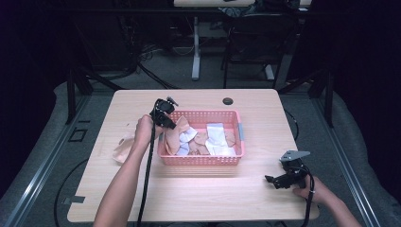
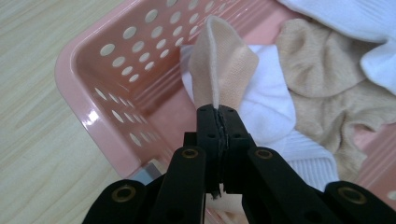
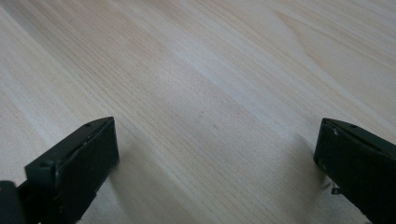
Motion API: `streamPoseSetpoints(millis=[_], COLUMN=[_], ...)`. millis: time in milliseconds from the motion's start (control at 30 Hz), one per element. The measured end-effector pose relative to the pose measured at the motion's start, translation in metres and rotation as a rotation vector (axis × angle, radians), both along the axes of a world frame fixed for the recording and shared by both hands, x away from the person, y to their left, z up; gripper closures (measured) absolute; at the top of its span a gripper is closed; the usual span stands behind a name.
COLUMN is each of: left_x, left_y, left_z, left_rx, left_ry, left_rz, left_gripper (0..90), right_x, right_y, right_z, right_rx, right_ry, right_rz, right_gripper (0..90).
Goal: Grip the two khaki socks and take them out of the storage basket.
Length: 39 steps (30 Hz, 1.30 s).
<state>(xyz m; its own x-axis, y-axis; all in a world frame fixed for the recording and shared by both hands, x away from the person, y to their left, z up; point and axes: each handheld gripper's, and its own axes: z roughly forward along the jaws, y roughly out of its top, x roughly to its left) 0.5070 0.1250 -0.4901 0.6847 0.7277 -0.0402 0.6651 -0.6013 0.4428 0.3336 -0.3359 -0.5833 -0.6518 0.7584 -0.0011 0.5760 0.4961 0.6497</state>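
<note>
Now left gripper pinching beige sock, holding it over left end of pink basket on desk. Right gripper hovering spread over bare desk.

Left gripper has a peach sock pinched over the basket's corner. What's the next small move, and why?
Probably lift the left gripper straight up. Its jaws are shut on the peach sock, which hangs over the pink basket above the white socks; raising it should clear the wall. One peach piece already lies on the table left of the basket.
</note>
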Motion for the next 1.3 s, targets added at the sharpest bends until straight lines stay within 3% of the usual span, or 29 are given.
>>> streamPoseSetpoints(millis=[333, 800, 1300], left_x=[-0.012, -0.03, -0.036], left_y=[0.0, -0.013, -0.013], left_z=[0.026, 0.063, 0.088], left_rx=[-0.061, -0.07, -0.115], left_ry=[-0.022, -0.084, -0.101], left_rz=[-0.043, -0.103, -0.131], left_gripper=[88.7, 88.6, 88.6], right_x=[0.0, 0.0, 0.0], right_y=[0.0, 0.0, 0.0], right_z=[0.0, 0.0, 0.0], right_rx=[0.0, 0.0, 0.0], right_ry=[0.0, 0.0, 0.0], right_rz=[0.0, 0.0, -0.001], right_gripper=[0.0, 0.0, 0.0])
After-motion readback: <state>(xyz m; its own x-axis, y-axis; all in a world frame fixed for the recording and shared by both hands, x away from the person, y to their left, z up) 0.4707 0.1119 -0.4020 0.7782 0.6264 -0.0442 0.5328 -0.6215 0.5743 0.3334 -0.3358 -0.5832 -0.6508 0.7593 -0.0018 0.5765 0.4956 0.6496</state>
